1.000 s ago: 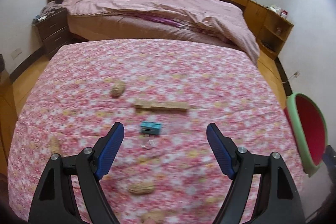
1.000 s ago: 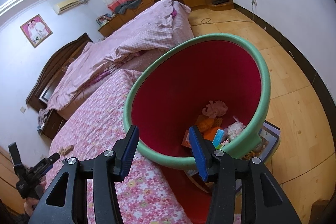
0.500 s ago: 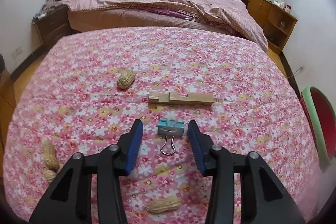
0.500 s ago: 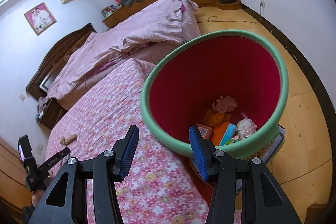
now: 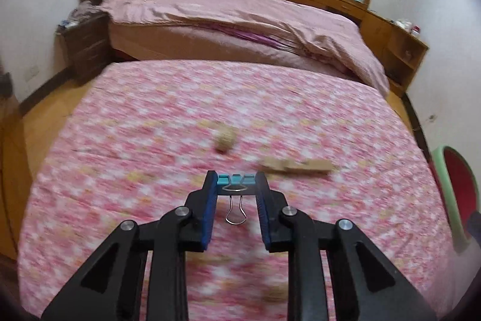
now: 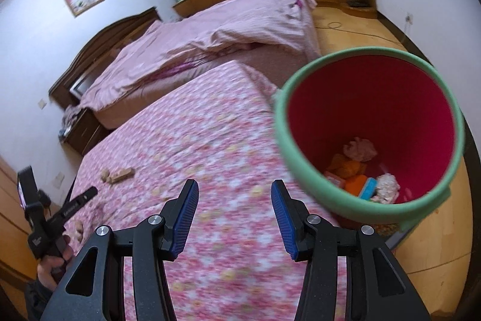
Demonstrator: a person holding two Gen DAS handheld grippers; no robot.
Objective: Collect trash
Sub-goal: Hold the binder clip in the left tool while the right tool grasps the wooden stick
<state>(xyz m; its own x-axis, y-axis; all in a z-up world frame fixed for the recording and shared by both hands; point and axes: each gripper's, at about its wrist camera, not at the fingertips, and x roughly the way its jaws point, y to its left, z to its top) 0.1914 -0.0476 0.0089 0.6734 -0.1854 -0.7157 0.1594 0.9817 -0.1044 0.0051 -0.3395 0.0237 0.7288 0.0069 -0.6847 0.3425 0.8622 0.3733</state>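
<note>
**Over the flowered bedspread: clip caught, bin waiting**

Between the blue pads, in the left wrist view, sits the binder clip [image 5: 235, 180]: the left gripper [image 5: 236, 181] has just been closing and now pinches its teal body at the fingertips, wire loops hanging back toward the camera. The flowered bedspread [image 5: 156, 116] is blurred; a peanut [image 5: 225, 138] and a wooden clothespin [image 5: 296, 165] lie just beyond the clip, and the bin's edge peeks in far right.

Over to the right wrist view: the right gripper [image 6: 234, 194] hovers above the bedspread, jaws apart and just widened, nothing between them. Beside it stands the green-rimmed red bin [image 6: 448, 98], wrappers and tissue at its bottom.
</note>
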